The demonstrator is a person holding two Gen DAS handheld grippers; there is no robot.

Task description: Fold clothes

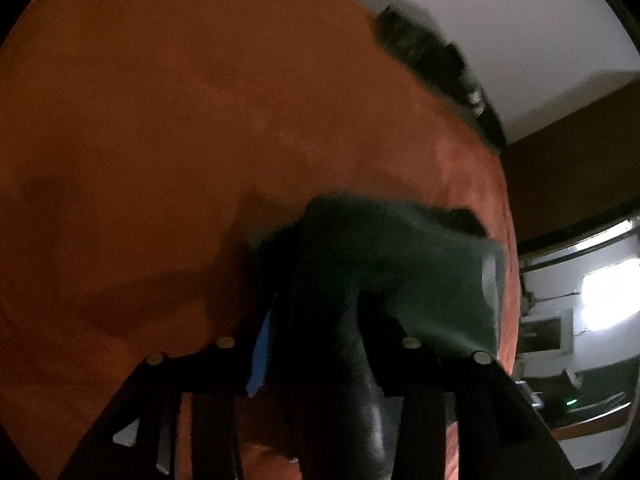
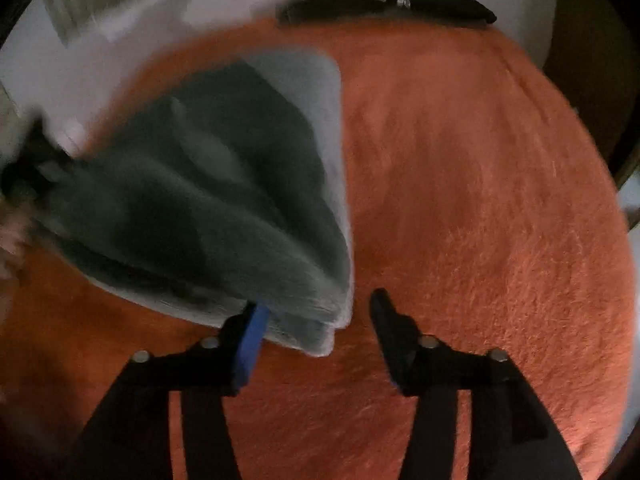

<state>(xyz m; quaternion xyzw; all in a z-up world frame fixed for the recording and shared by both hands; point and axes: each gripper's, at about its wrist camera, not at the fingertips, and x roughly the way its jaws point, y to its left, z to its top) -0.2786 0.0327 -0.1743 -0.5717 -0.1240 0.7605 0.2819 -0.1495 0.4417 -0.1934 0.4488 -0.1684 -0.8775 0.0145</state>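
**Garment lay left of the right gripper, its corner at the blue pad**

The left gripper [image 1: 320,344] stood over the dark green garment [image 1: 400,264], cloth draped across and between its fingers; whether the pads pressed on it could not be told in the dim, blurred view. The garment rested on the orange blanket [image 1: 160,140].

In the right wrist view, the garment [image 2: 208,200] stretched up and leftward from the right gripper [image 2: 316,312]. That gripper's jaws stood apart, the near corner touching the blue pad [image 2: 252,340] only; the other finger stood clear over the blanket. Judgement: closing there would catch the corner.
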